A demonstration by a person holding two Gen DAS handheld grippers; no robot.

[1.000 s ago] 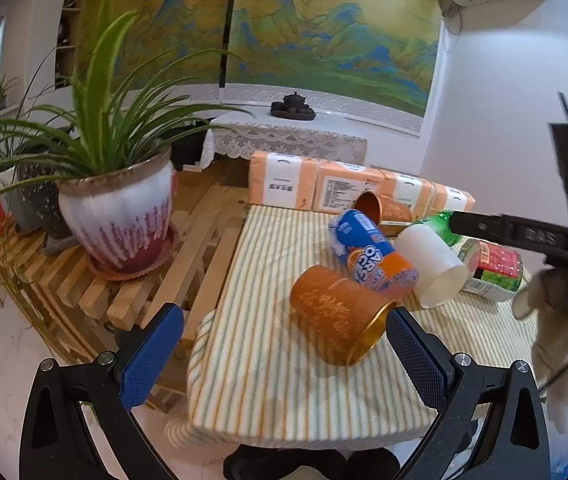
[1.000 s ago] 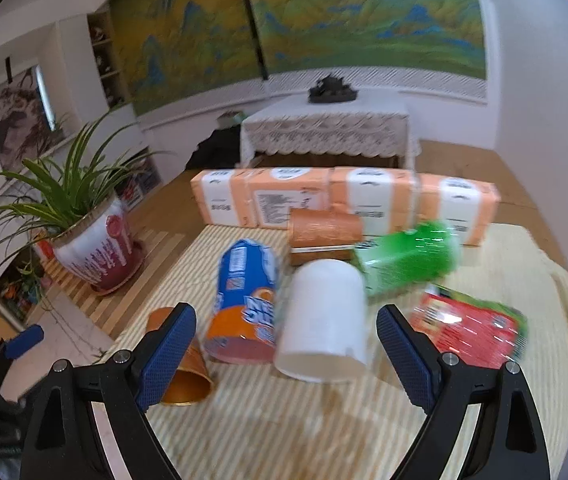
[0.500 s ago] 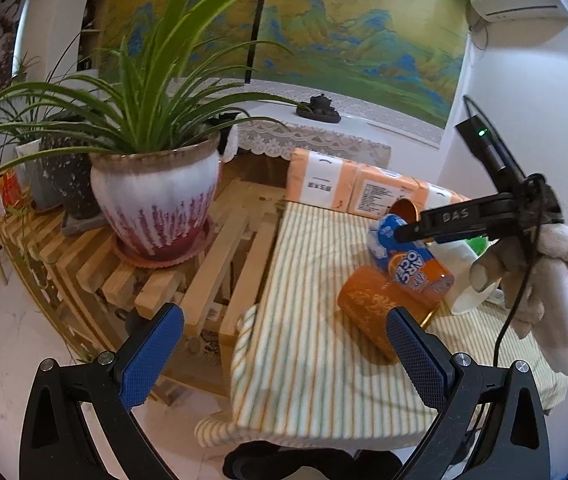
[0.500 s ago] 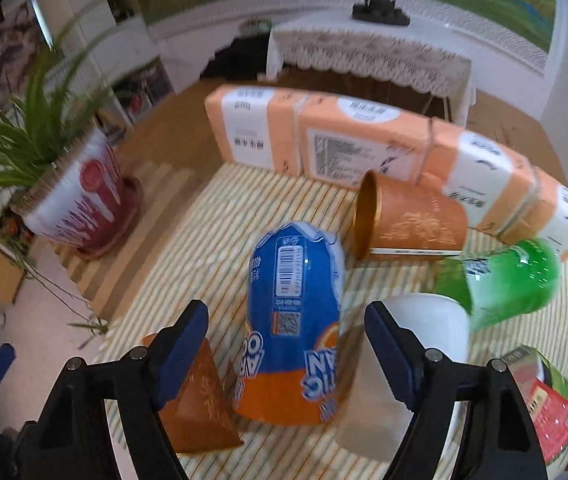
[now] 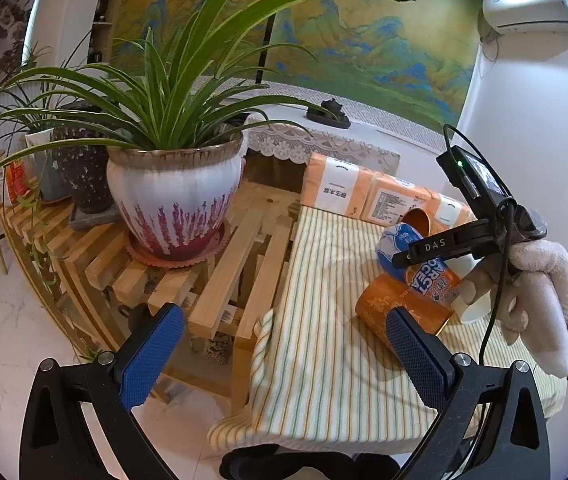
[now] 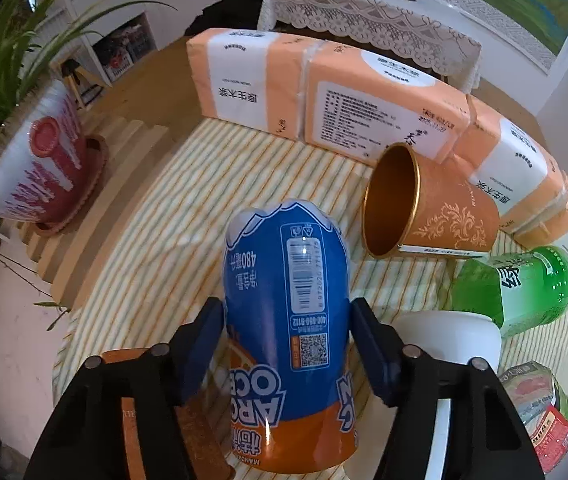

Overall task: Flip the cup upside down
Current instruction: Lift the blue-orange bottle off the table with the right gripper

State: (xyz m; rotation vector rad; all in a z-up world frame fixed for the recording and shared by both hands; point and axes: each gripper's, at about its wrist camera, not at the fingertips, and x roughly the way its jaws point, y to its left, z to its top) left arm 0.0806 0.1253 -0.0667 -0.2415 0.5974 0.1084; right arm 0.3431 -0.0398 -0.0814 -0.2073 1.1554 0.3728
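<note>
A blue and orange cup [image 6: 288, 248] lies on its side on the striped tablecloth [image 6: 204, 184], closed end pointing away from me. My right gripper [image 6: 286, 316] is shut on it, one blue pad pressed to each side. In the left wrist view the same cup [image 5: 398, 240] shows behind the right gripper [image 5: 436, 246], which a gloved hand [image 5: 540, 276] holds. My left gripper [image 5: 282, 316] hangs open over the table's left edge with nothing between its fingers.
More cups lie on their sides: a near orange one [image 5: 392, 308], a far orange one [image 6: 436, 216], a white one [image 6: 456, 336], a green one [image 6: 524, 284], a red-green one [image 6: 540, 408]. Tissue packs [image 6: 364, 104] line the back. A potted plant [image 5: 176, 208] stands on a wooden rack [image 5: 220, 280] to the left.
My right gripper came down and forward over the blue and orange cup and closed its fingers on it. My left gripper drew back and swung left, still open.
</note>
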